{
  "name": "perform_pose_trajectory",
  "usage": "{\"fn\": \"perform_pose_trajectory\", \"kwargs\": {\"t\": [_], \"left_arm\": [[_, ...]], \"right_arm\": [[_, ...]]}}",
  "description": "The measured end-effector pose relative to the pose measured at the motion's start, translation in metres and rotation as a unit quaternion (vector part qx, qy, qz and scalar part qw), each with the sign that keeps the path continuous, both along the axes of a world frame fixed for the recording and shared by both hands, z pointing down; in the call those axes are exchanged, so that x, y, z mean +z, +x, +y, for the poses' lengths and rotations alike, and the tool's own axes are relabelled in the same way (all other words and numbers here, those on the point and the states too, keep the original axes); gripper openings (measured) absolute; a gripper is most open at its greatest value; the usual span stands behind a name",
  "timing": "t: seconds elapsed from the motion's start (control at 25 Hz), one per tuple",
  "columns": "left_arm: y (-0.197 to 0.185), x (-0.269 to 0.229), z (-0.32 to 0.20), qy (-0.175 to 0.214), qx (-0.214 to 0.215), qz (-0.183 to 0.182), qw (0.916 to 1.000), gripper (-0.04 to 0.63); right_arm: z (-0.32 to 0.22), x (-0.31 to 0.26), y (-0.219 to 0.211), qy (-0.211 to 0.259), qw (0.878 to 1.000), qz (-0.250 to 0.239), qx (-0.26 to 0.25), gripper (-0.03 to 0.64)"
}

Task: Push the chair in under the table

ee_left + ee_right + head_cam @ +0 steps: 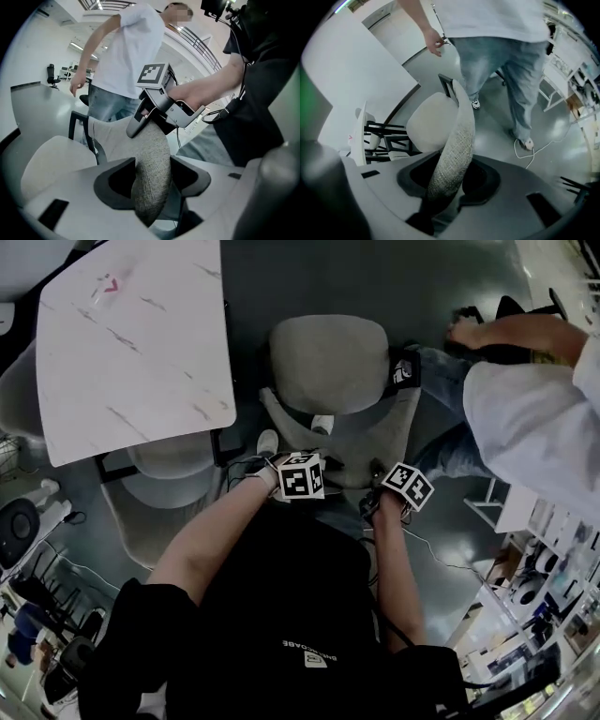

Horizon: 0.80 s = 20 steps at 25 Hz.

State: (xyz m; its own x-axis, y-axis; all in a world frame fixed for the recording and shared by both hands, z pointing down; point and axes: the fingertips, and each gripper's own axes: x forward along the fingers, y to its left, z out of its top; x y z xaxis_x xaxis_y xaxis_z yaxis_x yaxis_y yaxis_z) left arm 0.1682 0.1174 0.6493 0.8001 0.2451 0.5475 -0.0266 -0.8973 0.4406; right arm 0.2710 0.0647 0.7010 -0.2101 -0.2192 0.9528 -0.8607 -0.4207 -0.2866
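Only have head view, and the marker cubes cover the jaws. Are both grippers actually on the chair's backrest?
Observer: Left gripper view: the left gripper has the grey fabric backrest pinched between its jaws.
Operator: And right?
Observer: Right gripper view: the right gripper is shut on the same backrest, on its top edge.
Operator: Anyone's feet in the way?
Observer: A shoe of the person in jeans stands on the floor just past the backrest's far end. I can't tell whether it touches the chair.
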Motion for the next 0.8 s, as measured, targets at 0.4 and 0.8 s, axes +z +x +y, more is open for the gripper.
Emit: {"fn": "perform_pose_trajectory", "kwargs": {"t": [0.4,0.8], "left_arm": [[0.012,0.002,-0.041,0.001,-0.075,-0.002,0.9972,0.216],[0.025,0.001,-0.087,-0.005,-0.137,-0.006,0.9905,0.202]], "right_arm": [[-0.062,0.001,0.001,0.009,0.997,0.002,-0.080,0.137],[-0.131,0.000,-0.002,0.020,0.984,0.004,-0.177,0.137]]}}
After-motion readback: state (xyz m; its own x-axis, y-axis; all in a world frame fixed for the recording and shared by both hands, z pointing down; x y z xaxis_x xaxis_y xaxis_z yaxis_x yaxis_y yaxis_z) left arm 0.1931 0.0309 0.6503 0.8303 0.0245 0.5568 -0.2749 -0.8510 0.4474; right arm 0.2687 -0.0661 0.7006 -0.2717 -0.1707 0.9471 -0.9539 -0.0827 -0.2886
